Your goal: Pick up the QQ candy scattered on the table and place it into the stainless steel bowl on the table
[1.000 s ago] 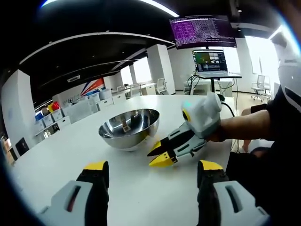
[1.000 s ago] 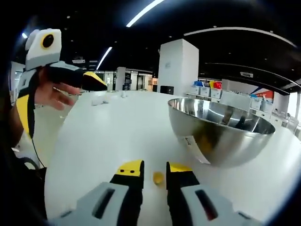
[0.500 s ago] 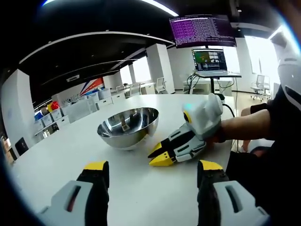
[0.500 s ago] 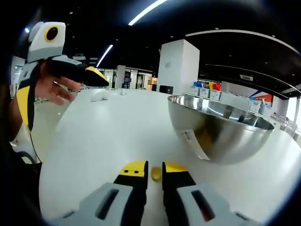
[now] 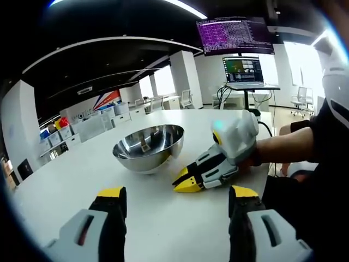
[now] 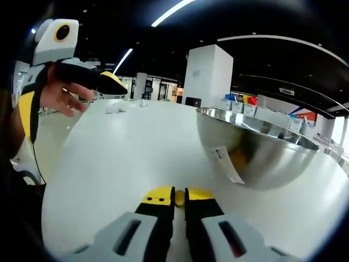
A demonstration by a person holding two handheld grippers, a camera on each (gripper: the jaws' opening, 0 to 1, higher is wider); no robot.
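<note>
Yellow candy: a small QQ candy [image 6: 179, 198] sits pinched between the yellow jaw tips of the right gripper [image 6: 179, 195], low over the white table [image 6: 120, 158].
Right gripper: jaws drawn narrow, closed on the candy; in the left gripper view it [image 5: 183, 182] lies at 3 o'clock of the bowl, tips near the tabletop.
Steel bowl: stainless steel bowl [image 6: 256, 155] stands on the table at 2 o'clock of the candy, just beside it.
Left gripper: left gripper [image 5: 177, 203] jaws wide apart, holding nothing, raised above the table.
</note>
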